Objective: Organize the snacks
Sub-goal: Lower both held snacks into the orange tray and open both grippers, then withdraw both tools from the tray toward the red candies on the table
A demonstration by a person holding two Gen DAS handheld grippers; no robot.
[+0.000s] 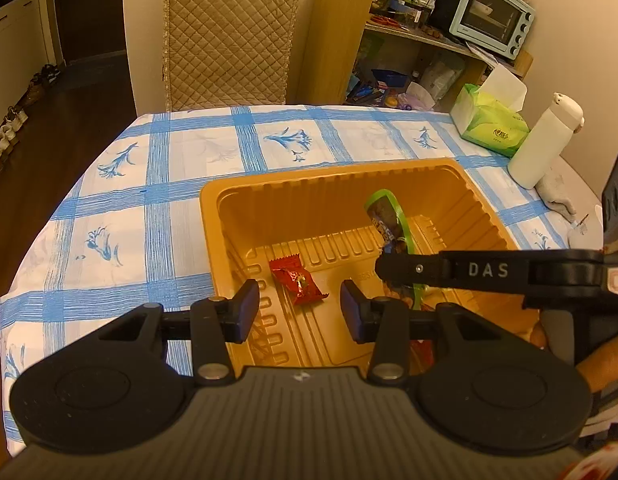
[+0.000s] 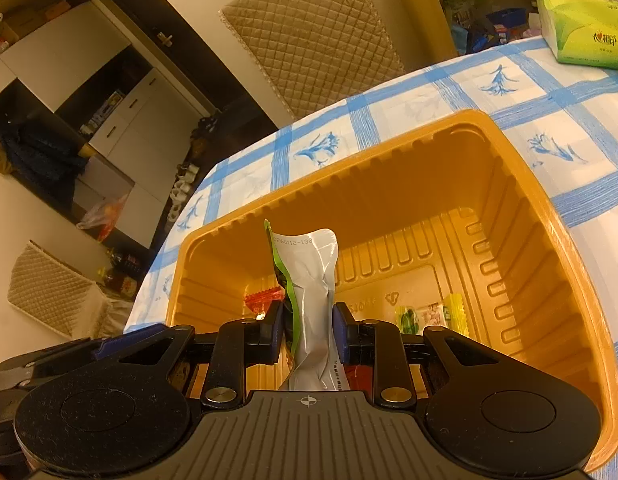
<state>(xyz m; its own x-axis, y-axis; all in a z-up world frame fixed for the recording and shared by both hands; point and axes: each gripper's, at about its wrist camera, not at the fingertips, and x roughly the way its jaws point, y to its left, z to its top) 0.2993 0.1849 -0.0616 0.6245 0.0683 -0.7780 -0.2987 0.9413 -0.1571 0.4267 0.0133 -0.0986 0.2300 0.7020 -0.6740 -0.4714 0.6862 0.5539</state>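
Note:
An orange plastic tub [image 1: 213, 216] [image 2: 565, 240] stands on the checked tablecloth. A small red snack packet [image 1: 297, 282] lies on its floor, seen between and just beyond the pads of my left gripper [image 1: 300, 311], which stands open over the tub with nothing held. My right gripper [image 2: 307, 330] is shut on a green-edged, silver-backed snack pouch [image 2: 313, 280] and holds it upright inside the tub. In the left wrist view that pouch [image 1: 385, 212] sticks up past the right gripper's black finger [image 1: 429, 270]. Small green and yellow packets [image 2: 429, 316] lie on the tub floor to the right.
A green tissue pack [image 1: 493, 128] [image 2: 581, 28] and a white bottle [image 1: 545, 140] stand at the table's far right, with a grey cloth [image 1: 557, 196] beside them. A quilted chair [image 1: 229, 32] stands behind the table. A shelf with a toaster oven [image 1: 493, 16] is at the back right.

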